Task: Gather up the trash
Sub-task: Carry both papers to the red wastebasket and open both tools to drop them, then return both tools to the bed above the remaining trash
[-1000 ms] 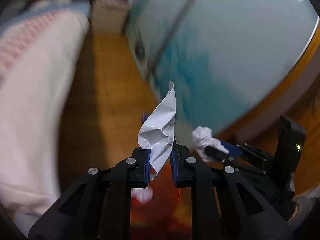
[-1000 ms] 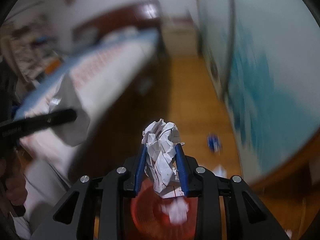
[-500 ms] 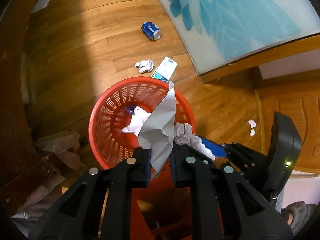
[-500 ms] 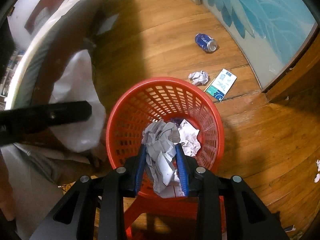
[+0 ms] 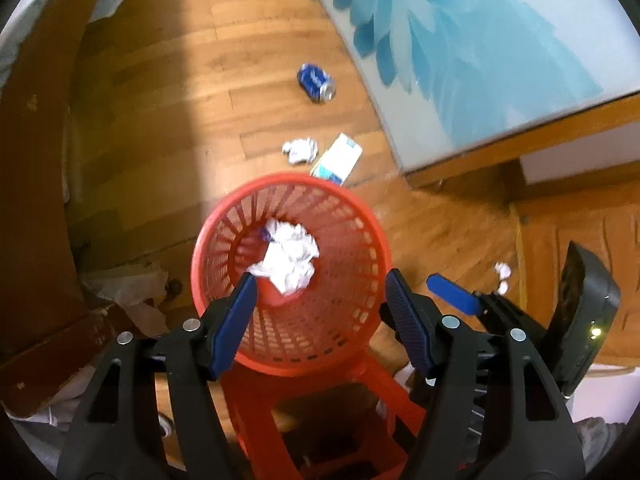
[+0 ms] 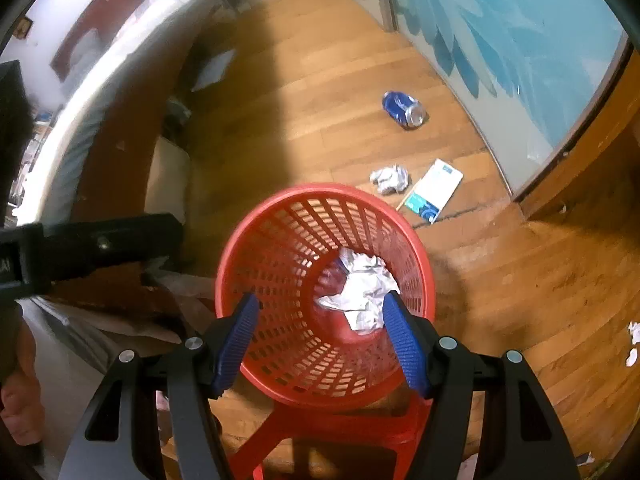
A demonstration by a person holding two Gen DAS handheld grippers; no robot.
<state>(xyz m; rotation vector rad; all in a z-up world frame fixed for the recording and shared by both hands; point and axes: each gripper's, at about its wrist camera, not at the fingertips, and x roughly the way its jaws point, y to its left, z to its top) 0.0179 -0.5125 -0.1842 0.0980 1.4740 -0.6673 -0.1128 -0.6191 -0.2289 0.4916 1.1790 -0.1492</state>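
Note:
A red mesh basket (image 5: 296, 179) (image 6: 320, 191) stands on a red stool right under both grippers. Crumpled white paper (image 5: 290, 258) (image 6: 362, 284) lies loose at its bottom. My left gripper (image 5: 322, 280) hangs over the basket mouth, pointing steeply down; its jaws are opening and nothing is between them. My right gripper (image 6: 320, 300) hangs beside it over the same basket, jaws opening too and empty. On the floor beyond the basket lie a blue can (image 5: 316, 82) (image 6: 402, 109), a crumpled paper ball (image 5: 300, 150) (image 6: 390, 178) and a flat white carton (image 5: 338, 158) (image 6: 434, 190).
A sliding door with a blue flower print (image 5: 460, 40) (image 6: 500, 28) runs along the right. A bed (image 6: 100, 92) with a dark wooden frame fills the left. Small white scraps (image 5: 502, 274) (image 6: 634, 344) lie on the wooden floor at right. Crumpled wrapping lies left of the stool.
Both grippers sank over the red basket and tilted down. Each then opened, and the grey sheet and the paper ball dropped into the basket.

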